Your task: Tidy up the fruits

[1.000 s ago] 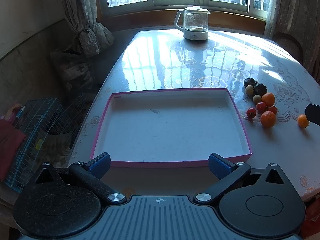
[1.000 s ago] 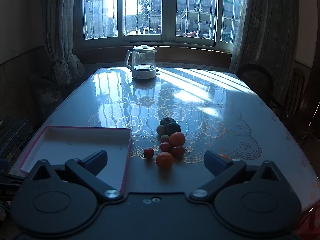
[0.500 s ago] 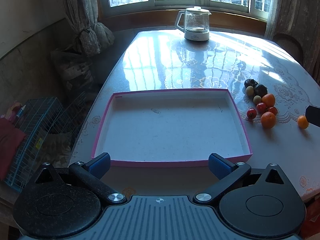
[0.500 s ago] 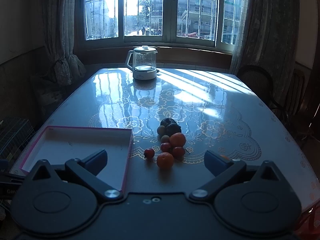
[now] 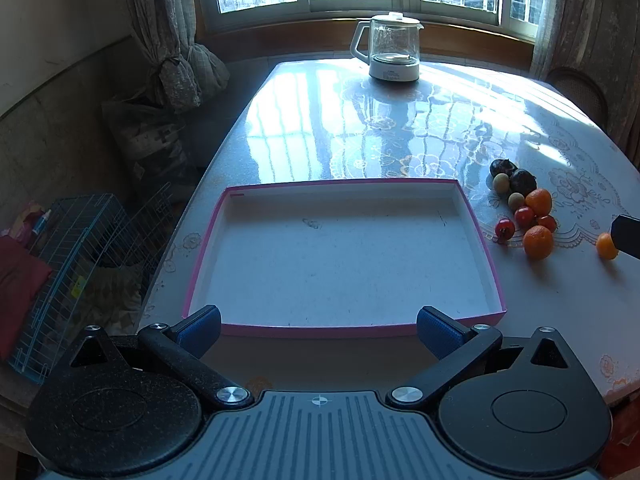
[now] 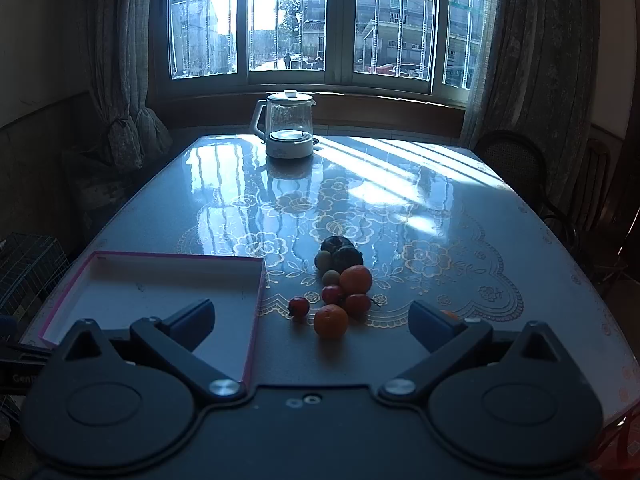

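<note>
Your left hand-held gripper (image 5: 318,330) is spread wide w/ nothing between its blue pads, hovering at the near edge of the pink-rimmed tray (image 5: 362,330). The tray lies flat on the worktop (image 5: 304,128), long axis running left-right across your left-wrist view; its white floor holds no fruit, only a few faint scuff marks (no readable print on it).

Your right hand-held gripper (image 6: 310,322) is also wide open and holding nothing, pointed at the fruit cluster (image 6: 340,284). In the right-wrist view the cluster sits just right of the tray's right wall, not touching it, and strings out in a rough line running away from you toward the kettle (image 6: 289,124). Nearest you: an orange (image 6: 330,321) w/ a small red fruit (image 6: 299,306) to its left. Behind them are two more red ones (image 6: 333,294), a second orange (image 6: 355,279), two pale round fruits (image 6: 323,259) and two dark fruits (image 6: 347,258) at the far end. One small orange fruit (image 5: 607,245) lies apart to the right, just beside your right gripper's fingertip in the left-wrist view.

Writing: only a partial word, approx. "Gen…", at the right-wrist view's left edge on a dark object (image 6: 16,364); the rest is cut off. The kettle's base label is too small to read.
</note>
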`<state>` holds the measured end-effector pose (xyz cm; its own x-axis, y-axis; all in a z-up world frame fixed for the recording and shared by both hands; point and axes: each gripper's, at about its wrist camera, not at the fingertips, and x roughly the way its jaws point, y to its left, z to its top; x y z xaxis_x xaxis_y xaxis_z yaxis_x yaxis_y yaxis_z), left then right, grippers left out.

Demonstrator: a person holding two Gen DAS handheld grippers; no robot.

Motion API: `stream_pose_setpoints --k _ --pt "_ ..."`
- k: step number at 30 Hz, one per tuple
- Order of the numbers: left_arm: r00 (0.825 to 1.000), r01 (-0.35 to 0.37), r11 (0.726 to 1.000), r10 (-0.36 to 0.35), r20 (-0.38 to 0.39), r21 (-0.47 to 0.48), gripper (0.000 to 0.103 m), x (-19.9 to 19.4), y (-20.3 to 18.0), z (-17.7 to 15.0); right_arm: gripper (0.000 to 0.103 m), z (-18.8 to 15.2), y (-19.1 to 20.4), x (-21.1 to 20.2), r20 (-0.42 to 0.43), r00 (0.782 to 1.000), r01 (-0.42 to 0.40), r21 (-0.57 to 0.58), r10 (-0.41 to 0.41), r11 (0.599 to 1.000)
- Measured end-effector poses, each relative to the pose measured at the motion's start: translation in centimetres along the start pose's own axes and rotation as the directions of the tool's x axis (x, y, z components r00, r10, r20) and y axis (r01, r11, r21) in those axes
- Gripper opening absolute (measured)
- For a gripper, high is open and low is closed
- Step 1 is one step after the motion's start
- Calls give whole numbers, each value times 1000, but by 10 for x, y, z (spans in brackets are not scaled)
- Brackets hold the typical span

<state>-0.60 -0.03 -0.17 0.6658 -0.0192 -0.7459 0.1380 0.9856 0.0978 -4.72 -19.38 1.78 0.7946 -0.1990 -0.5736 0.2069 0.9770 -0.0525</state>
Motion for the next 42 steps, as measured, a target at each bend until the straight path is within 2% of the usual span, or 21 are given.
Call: stream_pose_setpoints --k 30,42 --pt "1000 2 1000 -2 -8 6 103 8 -2 8 103 3 -3 6 -10 1000 9 4 -9 1000" --pt "1000 12 999 -12 -9 31 103 14 -17 11 103 2 -18 6 -4 999 36 24 -36 999"
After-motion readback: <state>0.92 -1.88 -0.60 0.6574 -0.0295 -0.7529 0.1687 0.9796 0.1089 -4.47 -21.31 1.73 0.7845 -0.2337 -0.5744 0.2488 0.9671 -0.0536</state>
